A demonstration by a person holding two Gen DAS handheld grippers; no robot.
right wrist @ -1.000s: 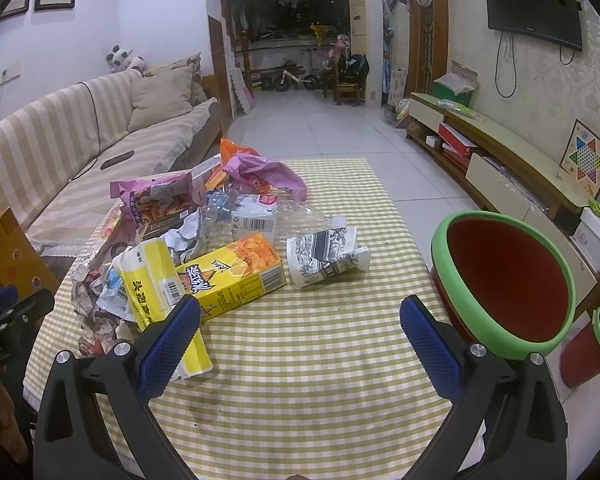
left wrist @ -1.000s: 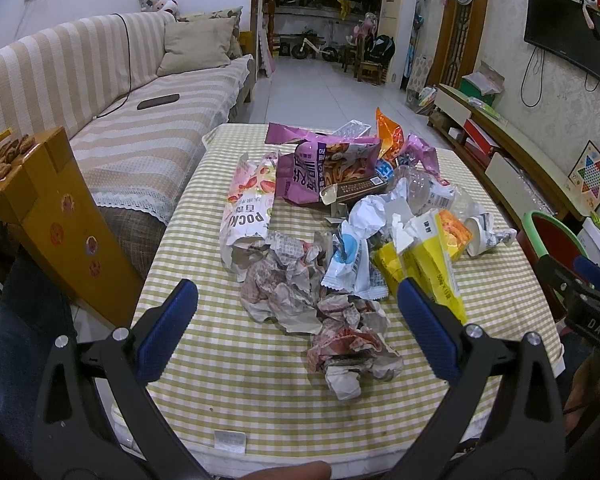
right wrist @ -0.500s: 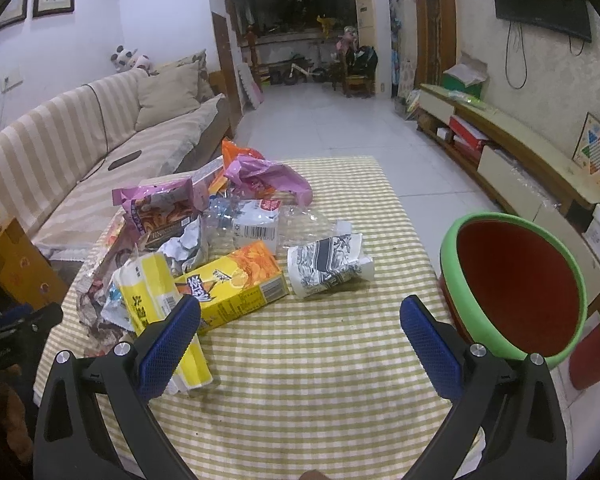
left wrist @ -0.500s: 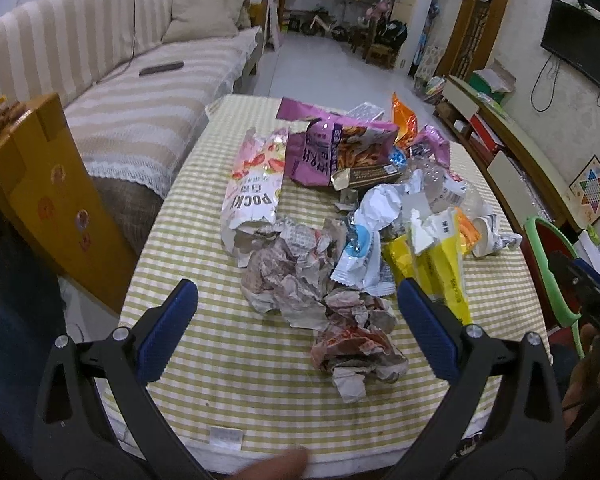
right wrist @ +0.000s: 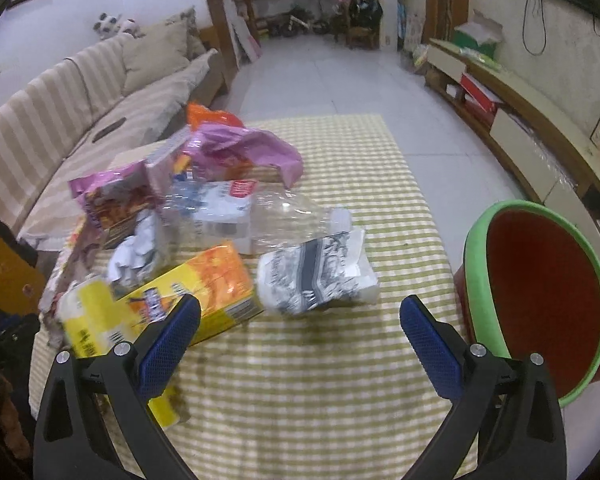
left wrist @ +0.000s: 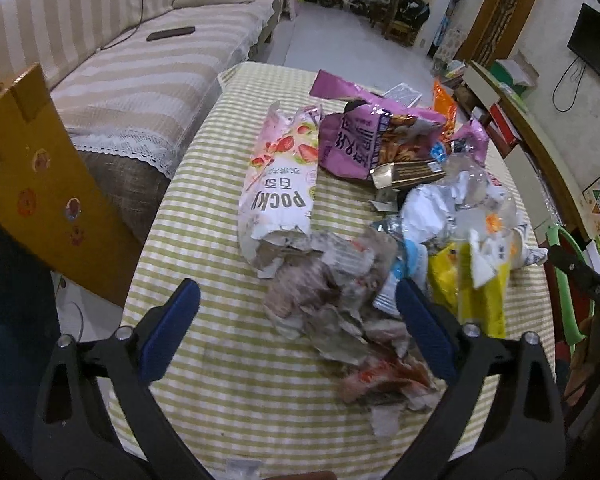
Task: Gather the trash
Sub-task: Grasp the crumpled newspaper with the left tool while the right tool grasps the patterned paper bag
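The left hand-held gripper hangs over the near part of the checked bench, its jaws wide but closing, crumpled paper wrappers between them untouched. A pink Pocky bag lies farther off, a yellow carton right.

We can read "POCKY" in big dark letters on the pink strawberry snack bag (it sits upside down from the left wrist view, with some Chinese characters just above it). The purple chip bag has large Chinese characters too. "DAS" shows on the black bar at the right edge. Everything else is too blurry for us.
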